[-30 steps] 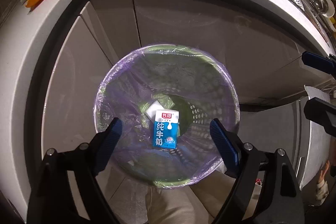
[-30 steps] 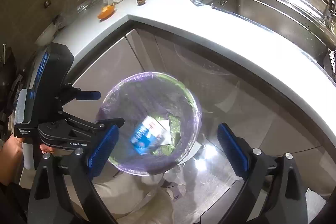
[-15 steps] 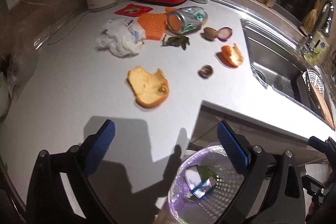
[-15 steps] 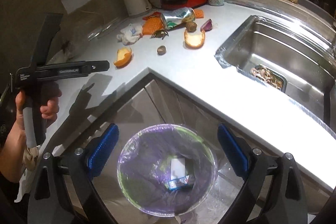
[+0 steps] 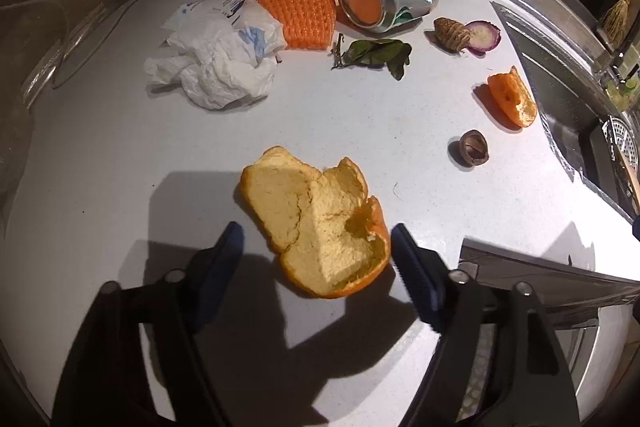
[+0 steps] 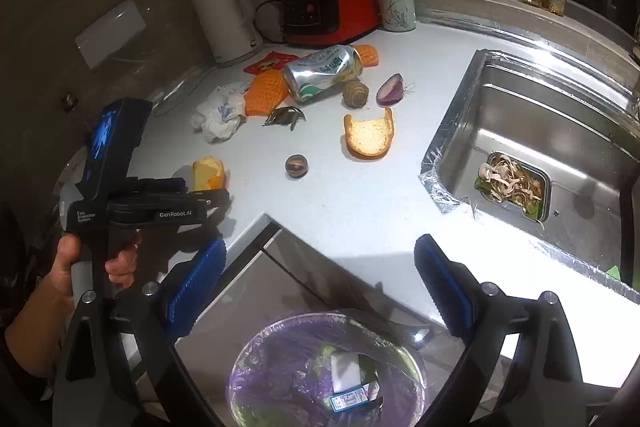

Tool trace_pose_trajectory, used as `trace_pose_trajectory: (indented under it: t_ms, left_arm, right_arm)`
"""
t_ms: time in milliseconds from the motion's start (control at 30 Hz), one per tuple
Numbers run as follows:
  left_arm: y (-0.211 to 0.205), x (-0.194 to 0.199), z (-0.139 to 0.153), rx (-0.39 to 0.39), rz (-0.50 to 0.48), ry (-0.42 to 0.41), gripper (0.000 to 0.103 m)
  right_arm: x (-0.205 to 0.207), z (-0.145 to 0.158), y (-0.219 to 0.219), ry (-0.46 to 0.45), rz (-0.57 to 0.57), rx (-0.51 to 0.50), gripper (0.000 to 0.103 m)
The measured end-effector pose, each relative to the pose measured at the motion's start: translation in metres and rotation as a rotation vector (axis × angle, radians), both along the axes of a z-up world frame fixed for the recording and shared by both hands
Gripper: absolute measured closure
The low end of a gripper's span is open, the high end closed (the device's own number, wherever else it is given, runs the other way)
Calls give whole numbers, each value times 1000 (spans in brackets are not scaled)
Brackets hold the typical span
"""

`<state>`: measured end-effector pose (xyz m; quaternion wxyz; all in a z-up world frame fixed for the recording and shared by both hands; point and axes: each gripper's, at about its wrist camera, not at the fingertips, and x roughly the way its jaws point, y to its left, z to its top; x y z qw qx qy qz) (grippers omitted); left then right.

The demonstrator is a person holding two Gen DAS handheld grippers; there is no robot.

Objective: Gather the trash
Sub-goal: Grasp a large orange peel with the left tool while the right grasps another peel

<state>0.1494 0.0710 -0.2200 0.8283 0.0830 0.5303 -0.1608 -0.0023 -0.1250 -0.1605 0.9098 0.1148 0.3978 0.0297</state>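
Curled, pithy orange peel (image 5: 320, 223) between fingers (image 5: 224, 259)

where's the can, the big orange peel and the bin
can (image 5: 386, 1), left wrist view, on its side wall near the open end
big orange peel (image 5: 320, 223), left wrist view, on its pale inner side
bin (image 6: 280, 383), right wrist view, on its purple liner

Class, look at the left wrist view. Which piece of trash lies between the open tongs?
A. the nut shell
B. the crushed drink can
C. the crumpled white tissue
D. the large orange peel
D: the large orange peel lies on the counter between the closing left tongs, its edge close to the right finger; the other trash lies farther off.
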Motion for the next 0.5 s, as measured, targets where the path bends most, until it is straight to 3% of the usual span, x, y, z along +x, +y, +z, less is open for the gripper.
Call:
trace_pose_trajectory:
  t_ms: [100, 233, 300, 500]
  left_arm:
    - [-2, 2, 6, -2, -3, -27, 53]
    - [1, 3, 19, -34, 9, -50, 84]
    - [3, 5, 22, -85, 13, -30, 85]
    - [4, -4, 30, -88, 72, -58, 86]
  right_arm:
    - [7, -3, -2, 9, 5, -10, 8]
    - [19, -6, -8, 20, 25, -20, 8]
    - [28, -7, -12, 22, 43, -26, 8]
    - [73, -16, -22, 34, 115, -80, 9]
